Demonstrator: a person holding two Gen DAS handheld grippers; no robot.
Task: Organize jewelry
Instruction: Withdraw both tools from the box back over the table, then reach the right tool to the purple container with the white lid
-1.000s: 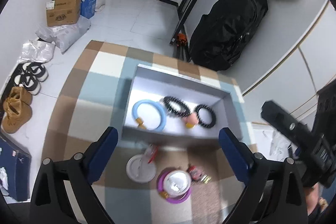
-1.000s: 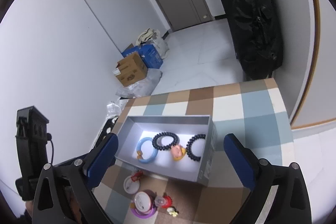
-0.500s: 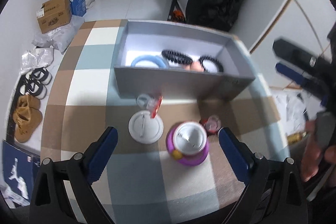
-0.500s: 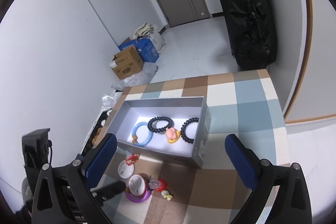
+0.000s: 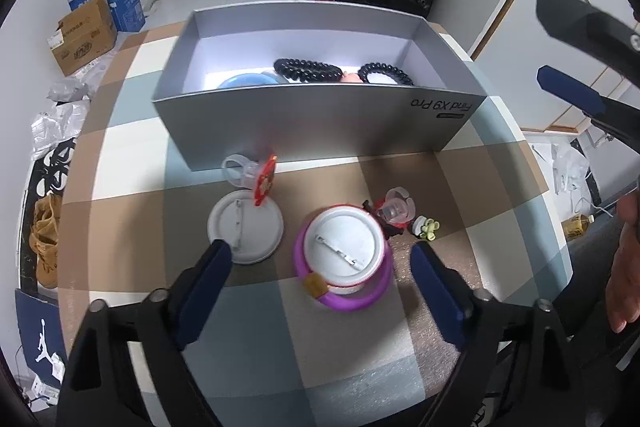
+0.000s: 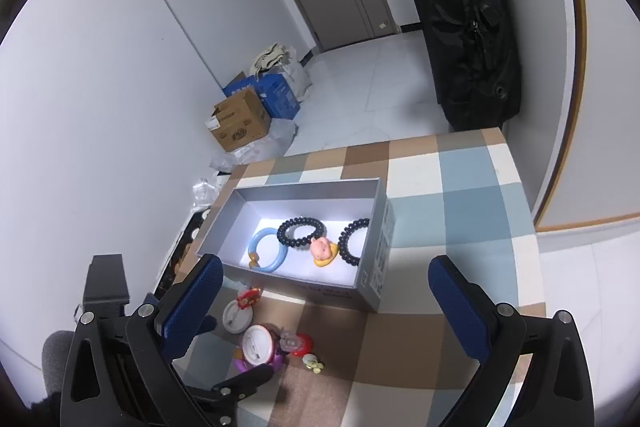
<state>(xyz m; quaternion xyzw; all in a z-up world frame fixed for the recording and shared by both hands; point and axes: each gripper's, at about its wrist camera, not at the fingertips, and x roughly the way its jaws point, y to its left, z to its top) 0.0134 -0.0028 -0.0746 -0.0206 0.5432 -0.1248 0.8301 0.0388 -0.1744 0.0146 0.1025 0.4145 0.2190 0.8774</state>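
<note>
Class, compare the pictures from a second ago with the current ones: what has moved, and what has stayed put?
The left gripper has dropped toward the purple ring and white badge, open, holding nothing. The right gripper shifted slightly. The box and its bracelets stayed put.

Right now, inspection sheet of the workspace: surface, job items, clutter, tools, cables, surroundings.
Surface: checked tablecloth, part shaded.
Job's things: grey box holds blue ring, two black bead bracelets and a pink-and-yellow charm. Outside it, by its near wall: white badge, purple ring under a second badge, small clips.
Clutter: nothing seen on the table beyond these.
Tools: left tool open, empty, over the purple ring; right tool open, empty.
Cables: nothing seen.
Surroundings: cardboard boxes, black bag, door, shoes on floor.
</note>
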